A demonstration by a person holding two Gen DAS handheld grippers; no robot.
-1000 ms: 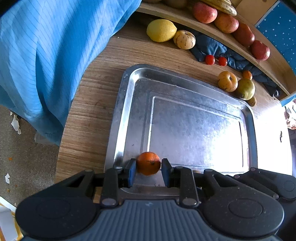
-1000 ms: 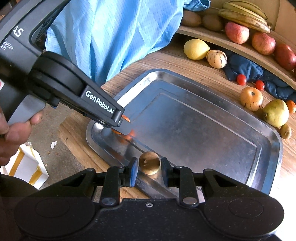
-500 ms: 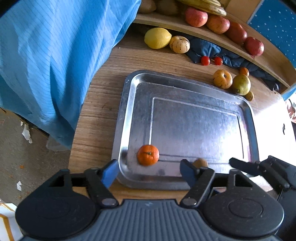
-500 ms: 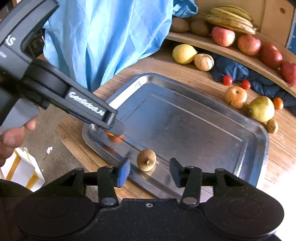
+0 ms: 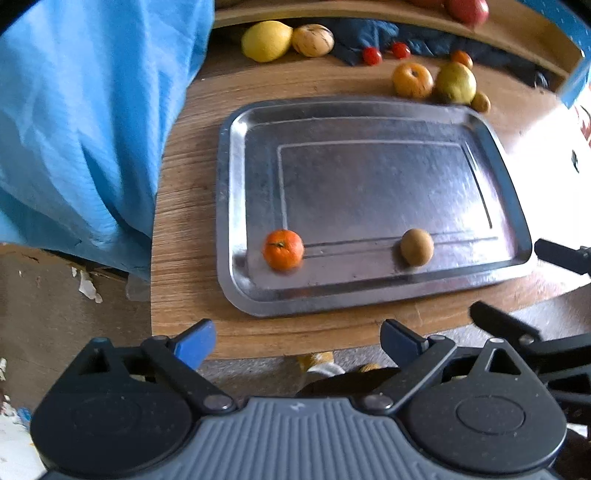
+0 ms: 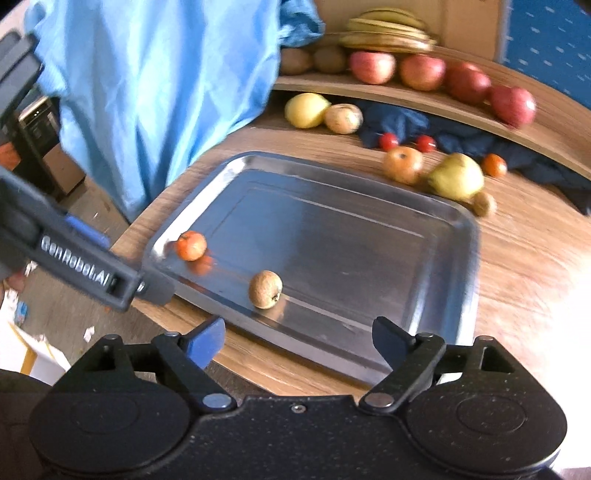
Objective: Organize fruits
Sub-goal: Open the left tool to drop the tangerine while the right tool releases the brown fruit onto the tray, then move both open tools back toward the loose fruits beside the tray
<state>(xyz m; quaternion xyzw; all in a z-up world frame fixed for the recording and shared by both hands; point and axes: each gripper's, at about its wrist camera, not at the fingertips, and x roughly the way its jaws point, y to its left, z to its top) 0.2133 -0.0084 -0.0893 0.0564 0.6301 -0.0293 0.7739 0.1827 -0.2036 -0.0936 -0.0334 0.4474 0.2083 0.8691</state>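
A small orange tangerine [image 5: 283,249] and a small brown round fruit [image 5: 417,246] lie on the near strip of a steel tray [image 5: 369,177] on a wooden table. Both also show in the right wrist view: the tangerine [image 6: 190,245], the brown fruit [image 6: 265,288], the tray [image 6: 369,236]. My left gripper [image 5: 297,345] is open and empty, held back from the tray's near rim. My right gripper [image 6: 295,338] is open and empty, just short of the tray's near edge.
Beyond the tray lie a lemon [image 5: 266,40], a striped pale fruit [image 5: 313,35], two cherry tomatoes [image 5: 371,55], an orange-yellow fruit [image 5: 412,79] and a pear [image 5: 455,82]. A shelf [image 6: 461,99] carries apples and bananas. Blue cloth [image 5: 85,122] hangs on the left.
Both grippers opened, let go of the tangerine and the brown fruit on the tray, then pulled back off the tray toward the table's near edge.
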